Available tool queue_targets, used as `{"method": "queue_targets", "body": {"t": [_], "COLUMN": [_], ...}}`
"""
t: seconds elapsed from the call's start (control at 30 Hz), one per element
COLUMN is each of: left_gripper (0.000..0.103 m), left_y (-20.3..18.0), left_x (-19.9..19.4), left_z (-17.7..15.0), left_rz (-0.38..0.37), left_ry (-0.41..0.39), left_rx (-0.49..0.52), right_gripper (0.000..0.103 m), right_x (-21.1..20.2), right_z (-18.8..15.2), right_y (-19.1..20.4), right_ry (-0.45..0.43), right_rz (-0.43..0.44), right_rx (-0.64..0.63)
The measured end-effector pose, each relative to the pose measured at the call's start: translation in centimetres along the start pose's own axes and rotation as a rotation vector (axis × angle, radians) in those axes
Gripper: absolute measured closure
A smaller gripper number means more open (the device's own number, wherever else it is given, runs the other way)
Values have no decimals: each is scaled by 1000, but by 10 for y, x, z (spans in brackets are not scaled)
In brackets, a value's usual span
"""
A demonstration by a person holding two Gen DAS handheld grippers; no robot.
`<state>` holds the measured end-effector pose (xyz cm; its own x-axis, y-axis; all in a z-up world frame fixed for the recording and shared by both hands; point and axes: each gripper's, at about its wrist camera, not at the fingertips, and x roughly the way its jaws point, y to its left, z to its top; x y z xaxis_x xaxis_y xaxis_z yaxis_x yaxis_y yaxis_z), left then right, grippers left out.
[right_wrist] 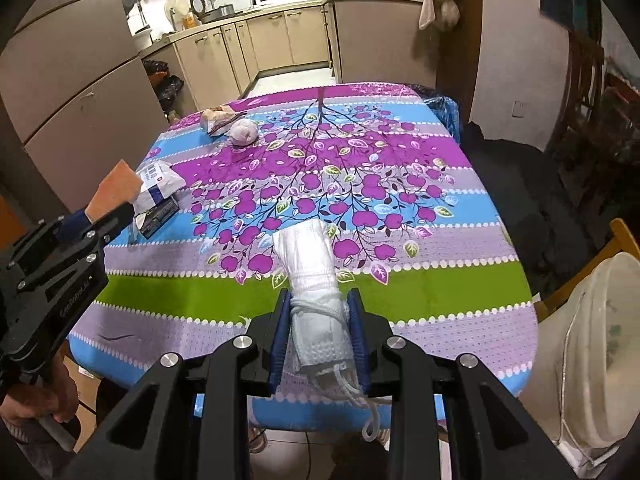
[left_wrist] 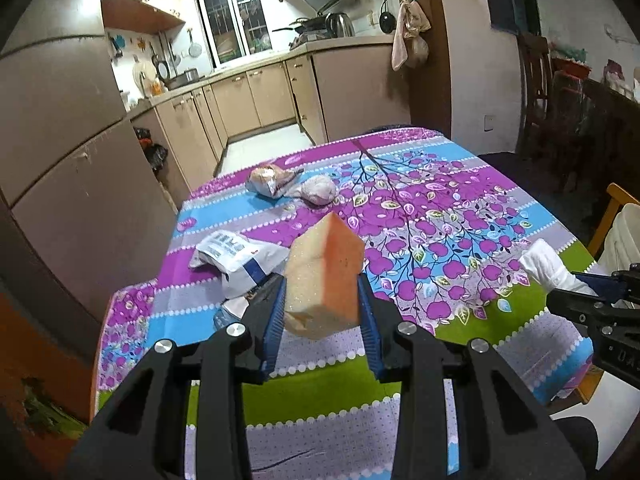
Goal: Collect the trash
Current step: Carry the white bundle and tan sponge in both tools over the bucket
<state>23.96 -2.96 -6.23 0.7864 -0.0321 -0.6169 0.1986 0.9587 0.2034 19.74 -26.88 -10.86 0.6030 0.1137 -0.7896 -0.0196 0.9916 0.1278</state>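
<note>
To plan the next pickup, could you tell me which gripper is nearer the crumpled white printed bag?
Left gripper, holding the sponge, hovers beside the bag; right gripper is across the table.

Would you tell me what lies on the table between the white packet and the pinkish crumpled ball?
Nothing: in the right wrist view, only bare tablecloth separates the white packet from the pinkish crumpled ball.
</note>
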Motion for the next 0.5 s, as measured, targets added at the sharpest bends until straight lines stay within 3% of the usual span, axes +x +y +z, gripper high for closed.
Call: {"method": "queue_targets", "body": {"t": [0.13,0.5], "left_gripper": [70,70], "left_y": [-6,-54], "left_x": [-6,-12], "left_z": [1,12], "left_rz": [7,-91], "left_ry": [-17,-28], "left_rx": [19,97], "right_gripper": [74,74], "right_x": [-7,-34], "right_z": [-1,-5], "right_y": [-1,-44], "right_ry": [-7,-29], "right_rz": [-7,-79], "right_rx": [-7,31]}}
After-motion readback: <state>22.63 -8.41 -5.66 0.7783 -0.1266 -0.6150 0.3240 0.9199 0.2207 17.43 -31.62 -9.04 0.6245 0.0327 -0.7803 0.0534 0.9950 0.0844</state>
